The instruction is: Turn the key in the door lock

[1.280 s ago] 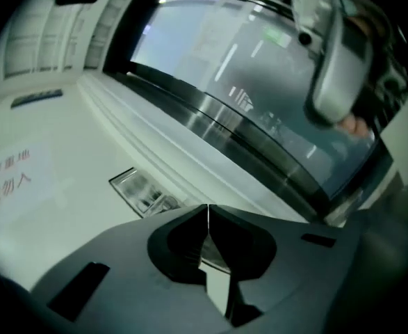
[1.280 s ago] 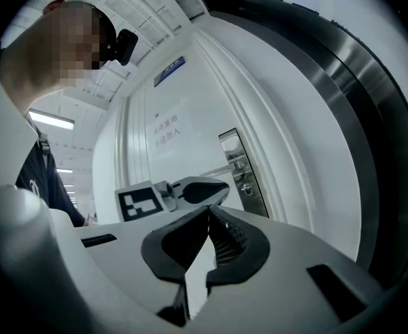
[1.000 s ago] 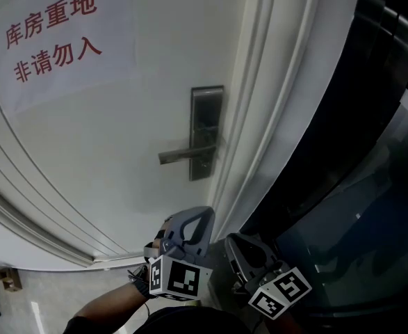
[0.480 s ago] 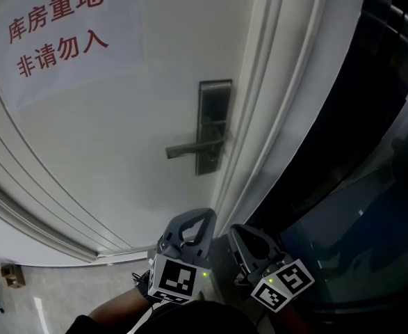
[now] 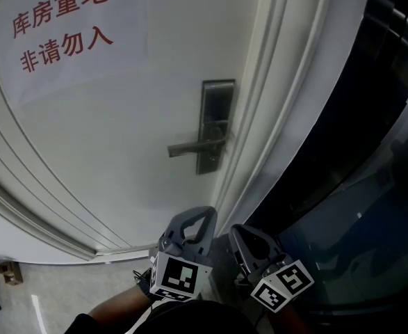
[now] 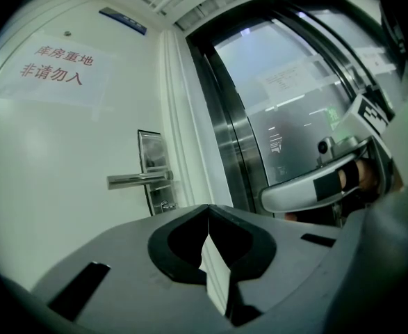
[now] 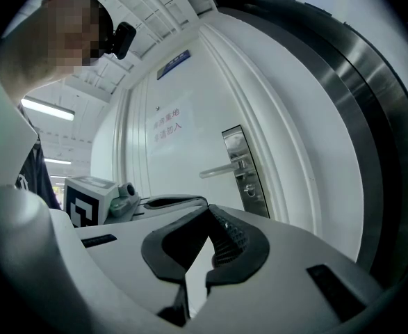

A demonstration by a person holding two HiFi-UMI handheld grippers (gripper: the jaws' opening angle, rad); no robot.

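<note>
A white door carries a steel lock plate [image 5: 217, 126] with a lever handle [image 5: 195, 147] pointing left. The lock plate [image 6: 152, 167] and the lever handle [image 6: 137, 179] also show in the left gripper view. Under the handle a small metal piece sits at the keyhole [image 6: 165, 204], too small to tell whether it is a key. The same keyhole [image 7: 249, 188] shows in the right gripper view. My left gripper [image 5: 205, 214] and right gripper [image 5: 235, 231] are held low, side by side, well short of the lock. Both are shut, with nothing between the jaws.
A paper sign with red characters [image 5: 63, 26] hangs on the door's upper left. The white door frame [image 5: 273, 117] runs to the right of the lock, then a dark metal and glass partition [image 5: 370, 186]. Grey floor [image 5: 23, 298] shows at bottom left.
The head view has shifted slightly, so the lock sits a little further right and higher. Both grippers stay low and shut, almost where they were.
</note>
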